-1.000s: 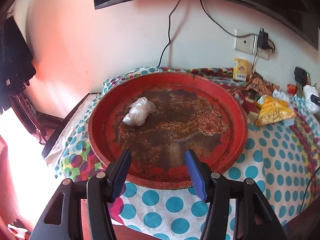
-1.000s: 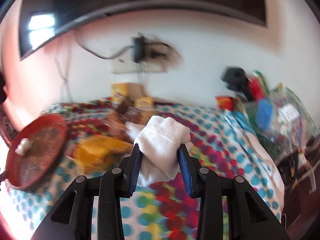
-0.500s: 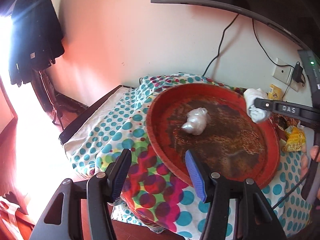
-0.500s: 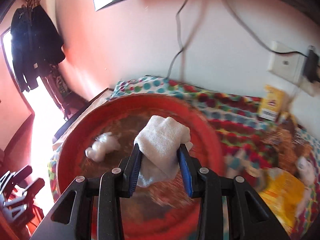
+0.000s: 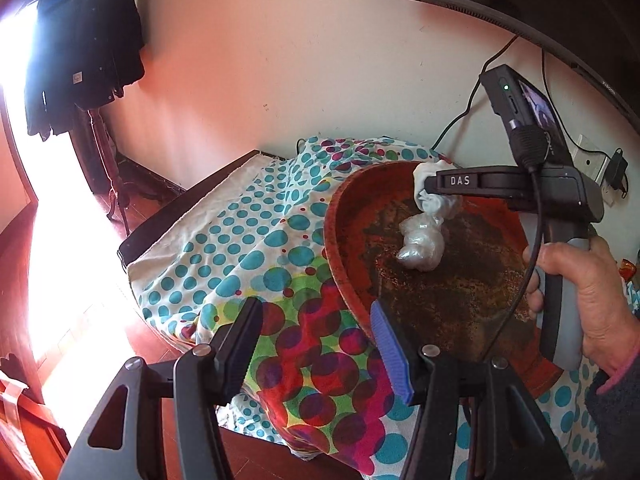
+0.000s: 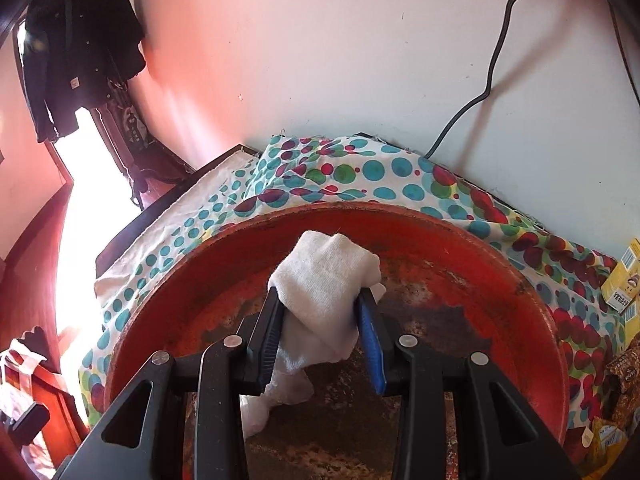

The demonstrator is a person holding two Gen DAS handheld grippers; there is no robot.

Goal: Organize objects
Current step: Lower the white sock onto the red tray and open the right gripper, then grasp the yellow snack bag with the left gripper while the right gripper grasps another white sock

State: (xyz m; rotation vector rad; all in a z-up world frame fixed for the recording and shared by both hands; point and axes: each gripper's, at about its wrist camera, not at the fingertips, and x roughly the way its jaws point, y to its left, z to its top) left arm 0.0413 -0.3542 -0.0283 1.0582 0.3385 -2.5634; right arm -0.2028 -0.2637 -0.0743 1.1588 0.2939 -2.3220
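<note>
Doorway: bright glare at the far left, with dark clothes (image 5: 80,40) hanging beside it on the wall.
Bed edge: dotted cloth (image 5: 256,240) in teal, red and green spreads over the surface and drapes off its left side.
My left gripper (image 5: 316,336): fingers apart, nothing between them, hovering over the cloth just left of the tray's near rim.
Tray (image 5: 340,240): big round red tray on the cloth, its floor worn brown and patchy.
Plastic bundle (image 5: 420,244): small crumpled clear bag lying on the tray floor, toward the back.
White rag (image 6: 324,284): folded, pinched between my right fingers; its loose tail hangs down toward the tray floor, touching it or not, I cannot tell. From the left view it sits right above the plastic bundle.
My right gripper (image 6: 320,332): clamped on the white rag, held over the tray, pointing down.
My right hand (image 5: 580,280): wrapped around the grey handle at the right edge.
Yellow boxes (image 6: 624,280): on the cloth, right of the tray, by the wall.
</note>
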